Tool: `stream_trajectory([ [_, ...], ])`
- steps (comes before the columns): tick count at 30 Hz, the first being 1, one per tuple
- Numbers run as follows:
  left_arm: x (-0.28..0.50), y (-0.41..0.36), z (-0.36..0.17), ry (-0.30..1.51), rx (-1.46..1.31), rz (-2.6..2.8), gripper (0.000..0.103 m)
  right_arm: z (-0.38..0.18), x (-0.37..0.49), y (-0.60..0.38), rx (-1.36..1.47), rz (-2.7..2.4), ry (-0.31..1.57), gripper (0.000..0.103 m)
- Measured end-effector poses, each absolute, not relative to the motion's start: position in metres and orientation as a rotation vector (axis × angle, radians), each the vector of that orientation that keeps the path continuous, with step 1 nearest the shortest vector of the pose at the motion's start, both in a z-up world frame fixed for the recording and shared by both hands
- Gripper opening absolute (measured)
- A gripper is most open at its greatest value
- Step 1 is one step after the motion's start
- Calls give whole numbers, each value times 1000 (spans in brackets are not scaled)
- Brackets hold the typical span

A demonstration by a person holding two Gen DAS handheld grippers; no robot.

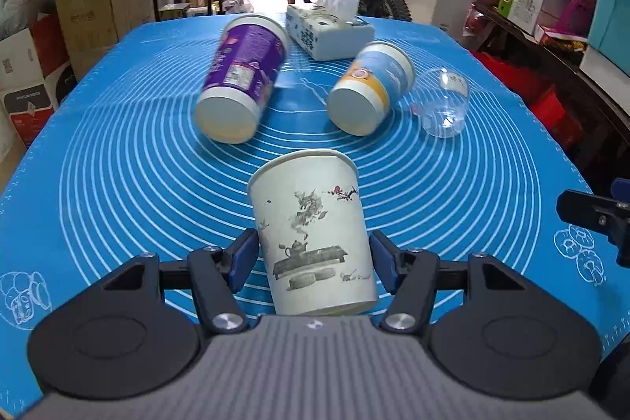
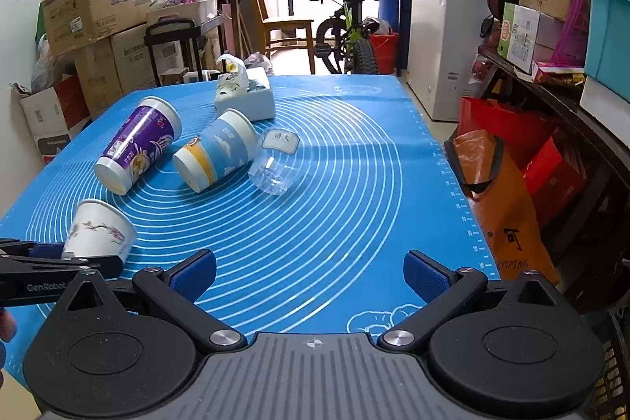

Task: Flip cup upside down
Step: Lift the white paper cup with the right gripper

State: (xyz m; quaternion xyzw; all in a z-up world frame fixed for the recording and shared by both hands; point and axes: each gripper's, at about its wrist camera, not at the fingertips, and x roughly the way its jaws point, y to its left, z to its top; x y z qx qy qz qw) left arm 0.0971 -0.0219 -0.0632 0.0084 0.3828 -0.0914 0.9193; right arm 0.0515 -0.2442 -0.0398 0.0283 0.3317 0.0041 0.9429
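Note:
A white paper cup with an ink teapot drawing sits between the blue pads of my left gripper, which is shut on it near its base; the rim points away from me. In the right wrist view the same cup is tilted over the blue mat at the left, held by the left gripper. My right gripper is open and empty above the near part of the mat; its finger shows at the right edge of the left wrist view.
On the blue mat lie a purple cup, a blue and orange cup and a clear plastic cup, all on their sides. A tissue box stands behind them. Boxes, shelves and a bicycle surround the table.

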Motion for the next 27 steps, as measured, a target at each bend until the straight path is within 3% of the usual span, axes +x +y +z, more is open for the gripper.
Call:
stream_trajectory([
  [3,92,-26,-66,790,36,-226,64,-41,52,-247,64,11,681,101],
  [7,89,-29,-69,798,59,-232,82,-43,51,-247,67,16,683,100],
  [12,88,-31,-70,794,84,-229,87,-45,53,-247,76,18,680,101],
  [27,89,-32,-67,791,56,-247,88,-50,56,-247,78,33,692,101],
])
